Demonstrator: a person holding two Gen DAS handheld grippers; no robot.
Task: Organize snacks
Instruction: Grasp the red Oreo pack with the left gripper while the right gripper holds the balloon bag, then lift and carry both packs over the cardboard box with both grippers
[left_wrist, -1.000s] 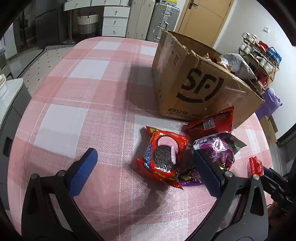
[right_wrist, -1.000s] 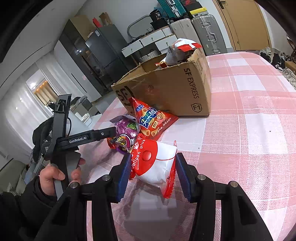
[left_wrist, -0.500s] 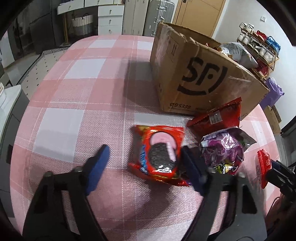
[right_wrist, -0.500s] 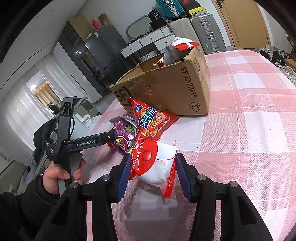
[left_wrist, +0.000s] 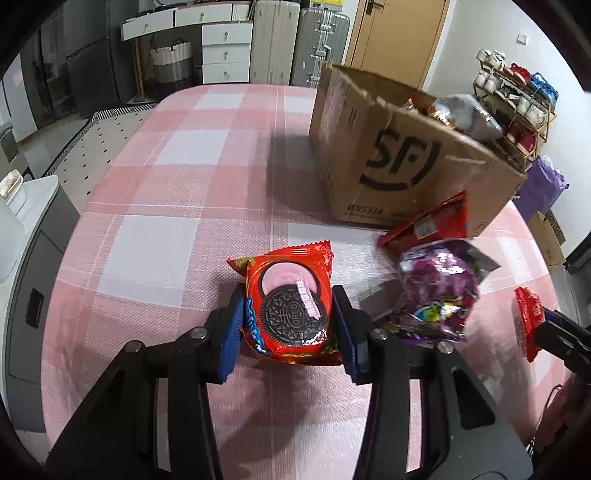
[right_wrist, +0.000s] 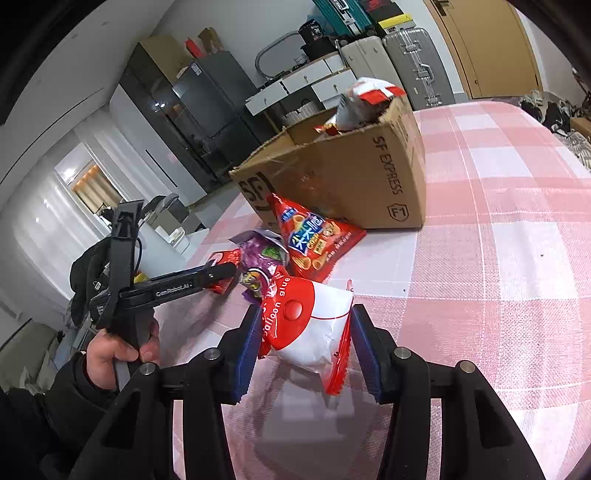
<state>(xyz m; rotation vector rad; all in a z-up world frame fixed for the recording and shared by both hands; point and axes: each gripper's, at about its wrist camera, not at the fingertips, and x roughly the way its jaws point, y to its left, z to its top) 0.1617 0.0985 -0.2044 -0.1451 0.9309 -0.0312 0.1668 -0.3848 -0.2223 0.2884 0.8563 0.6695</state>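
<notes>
Your left tongs (left_wrist: 288, 325) are clenched on the Oreo pack (left_wrist: 290, 306), one blue pad pressing each side of it, at lower centre of the left wrist view. The pack sits over the pink checked tabletop (left_wrist: 159, 177); you cannot tell whether it touches the cloth. Just right of it lies a purple bag (left_wrist: 439, 288), and beyond that a red bag (left_wrist: 428, 225) leans at the foot of the cardboard box (left_wrist: 406, 170) in the upper right, which holds more snacks.

Your right tongs (right_wrist: 301, 350) are grasping a red-and-white packet (right_wrist: 314, 325) at lower centre of the right wrist view. Above it, the red bag (right_wrist: 314, 240) rests against the box (right_wrist: 343, 173), and the purple bag (right_wrist: 258, 258) lies to its left.
</notes>
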